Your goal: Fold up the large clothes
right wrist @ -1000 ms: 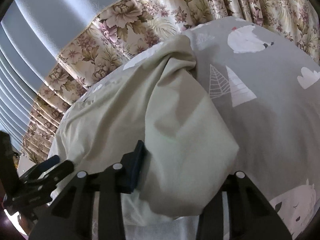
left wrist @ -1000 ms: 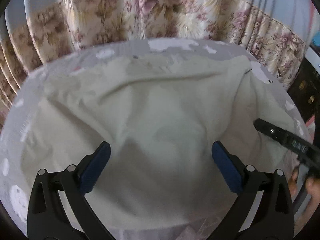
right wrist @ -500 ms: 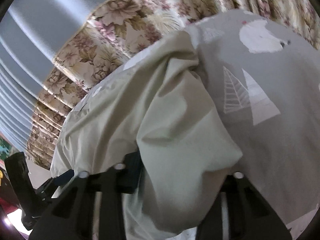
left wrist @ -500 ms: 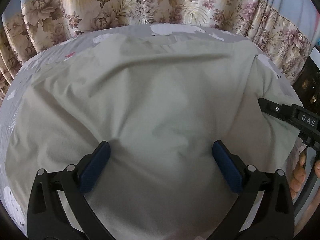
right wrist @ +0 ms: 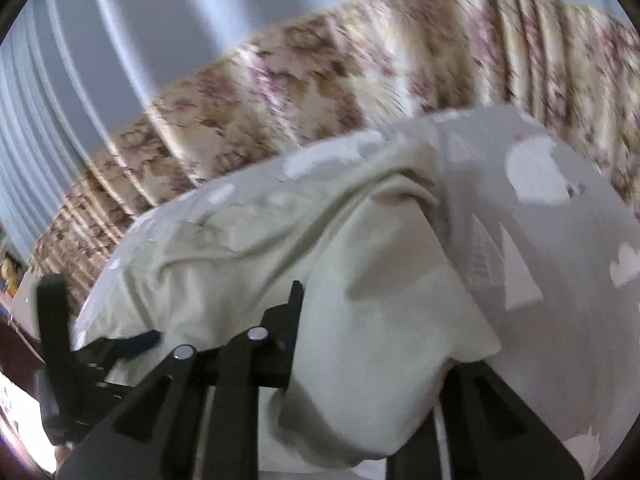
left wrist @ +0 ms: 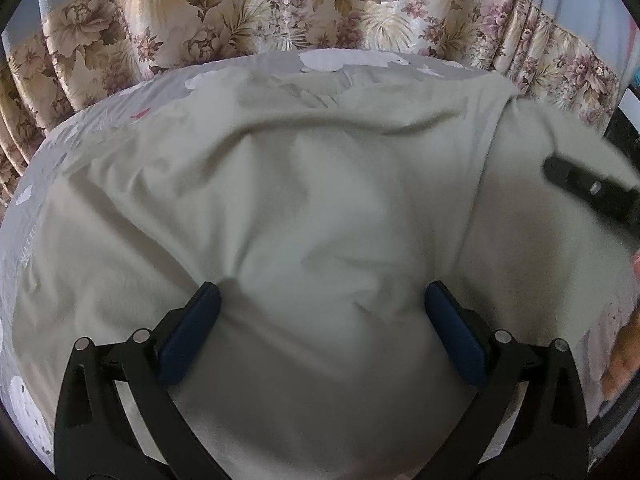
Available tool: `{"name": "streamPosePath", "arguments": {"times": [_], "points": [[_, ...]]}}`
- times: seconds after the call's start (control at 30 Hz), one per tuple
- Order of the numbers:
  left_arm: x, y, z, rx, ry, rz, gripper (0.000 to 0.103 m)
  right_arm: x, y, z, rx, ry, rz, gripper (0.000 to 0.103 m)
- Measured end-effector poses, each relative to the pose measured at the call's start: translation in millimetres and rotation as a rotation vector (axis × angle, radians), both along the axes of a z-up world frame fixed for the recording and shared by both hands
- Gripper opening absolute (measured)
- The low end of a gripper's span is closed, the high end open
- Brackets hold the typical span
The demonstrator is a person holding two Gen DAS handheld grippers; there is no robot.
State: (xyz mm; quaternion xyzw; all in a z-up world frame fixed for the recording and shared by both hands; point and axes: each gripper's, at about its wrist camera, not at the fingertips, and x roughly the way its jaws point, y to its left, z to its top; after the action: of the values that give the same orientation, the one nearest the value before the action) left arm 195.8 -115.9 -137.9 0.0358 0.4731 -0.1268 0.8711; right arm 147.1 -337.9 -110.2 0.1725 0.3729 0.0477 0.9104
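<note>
Your left gripper (left wrist: 322, 312) stands wide open over the pale green garment (left wrist: 320, 216), which lies spread across the grey printed bedsheet (left wrist: 48, 168). Its far edge stops short of the floral curtain (left wrist: 280, 12), with bare sheet around it. Only your right wrist view shows cloth draped over the right gripper (right wrist: 372, 344); whether it is clamped, you cannot tell

the pale garment (right wrist: 372, 300) drapes over the right tool (right wrist: 360, 344), hiding its right finger's tip. the floral curtain (right wrist: 360, 80) is smeared with motion blur. the garment's near hem is cut off by the left view's bottom edge.
</note>
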Motion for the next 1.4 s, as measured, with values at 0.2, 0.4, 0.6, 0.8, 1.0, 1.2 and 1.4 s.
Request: {"name": "streamPosePath", "arguments": {"times": [0.2,0.4,0.6,0.8,1.0,1.2,1.4], "points": [[-4,17,21,-0.085,-0.015,0.019,0.092,-9,-19,-28,0.018,0.059,-0.074,0.057],[-5,20,29,-0.192,-0.038,-0.051,0.0,-2,-25,-39,0.062,0.065,-0.104,0.068],[-14,15,16,-0.166,-0.049,-0.039,0.0,1,-19,-40,0.037,0.059,-0.093,0.072],[1,21,-3,-0.193,0.021,-0.054,0.001,16,-8,-38,0.061,0.079,0.008,0.031],[6,27,-6,-0.232,0.053,-0.041,0.003,17,14,6,0.007,-0.016,0.081,0.018],[0,15,-3,-0.15,0.008,-0.041,0.003,10,71,57,-0.076,-0.124,0.248,0.016],[9,34,-2,-0.262,0.07,-0.064,0.003,11,104,74,-0.135,-0.131,0.292,0.016]]}}
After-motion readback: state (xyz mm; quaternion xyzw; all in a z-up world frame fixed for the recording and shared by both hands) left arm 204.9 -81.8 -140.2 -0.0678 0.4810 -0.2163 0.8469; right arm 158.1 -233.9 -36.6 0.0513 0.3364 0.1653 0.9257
